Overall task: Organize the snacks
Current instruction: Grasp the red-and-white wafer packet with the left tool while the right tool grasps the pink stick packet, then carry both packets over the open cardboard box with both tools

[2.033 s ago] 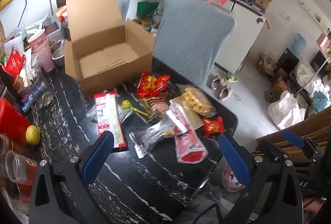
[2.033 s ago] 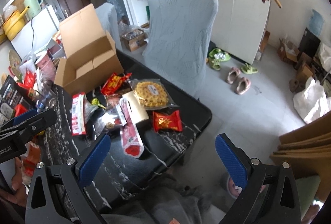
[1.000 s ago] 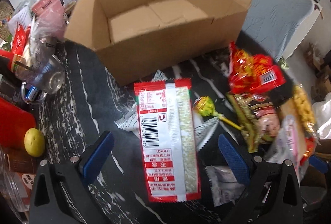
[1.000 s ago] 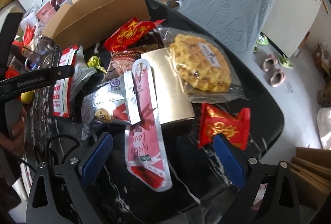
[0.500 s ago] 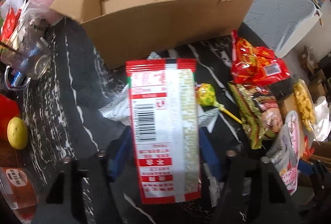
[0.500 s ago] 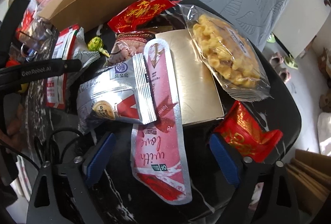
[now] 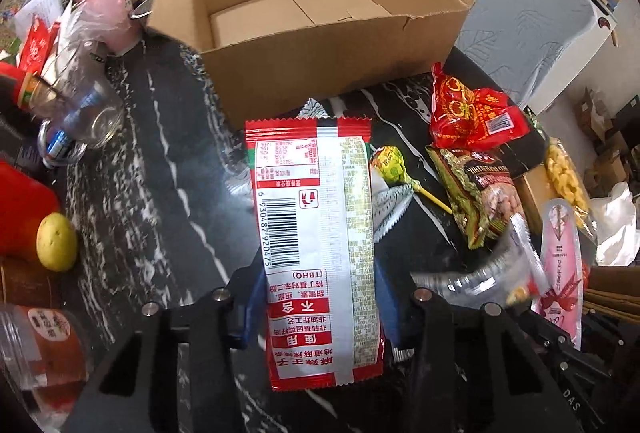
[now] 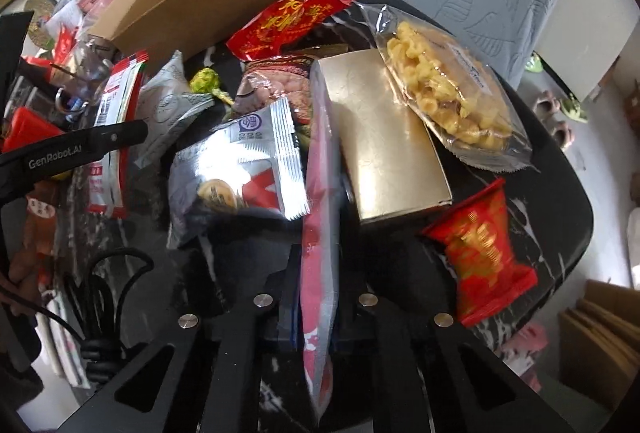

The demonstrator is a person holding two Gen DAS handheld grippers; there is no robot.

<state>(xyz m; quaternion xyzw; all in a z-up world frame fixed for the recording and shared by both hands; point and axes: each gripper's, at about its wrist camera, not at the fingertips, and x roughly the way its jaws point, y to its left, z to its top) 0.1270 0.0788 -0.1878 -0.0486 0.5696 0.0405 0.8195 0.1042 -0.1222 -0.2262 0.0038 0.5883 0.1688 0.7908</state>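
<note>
Open cardboard box (image 7: 320, 13) empty, left tool (image 7: 316, 305) clamping red-and-white packet (image 7: 316, 245), right tool (image 8: 316, 313) pinching pink pouch (image 8: 320, 233)

Both tongs point steeply down, the left tongs (image 7: 318, 309) and right tongs (image 8: 316, 317) just closed, each gripping something.
</note>
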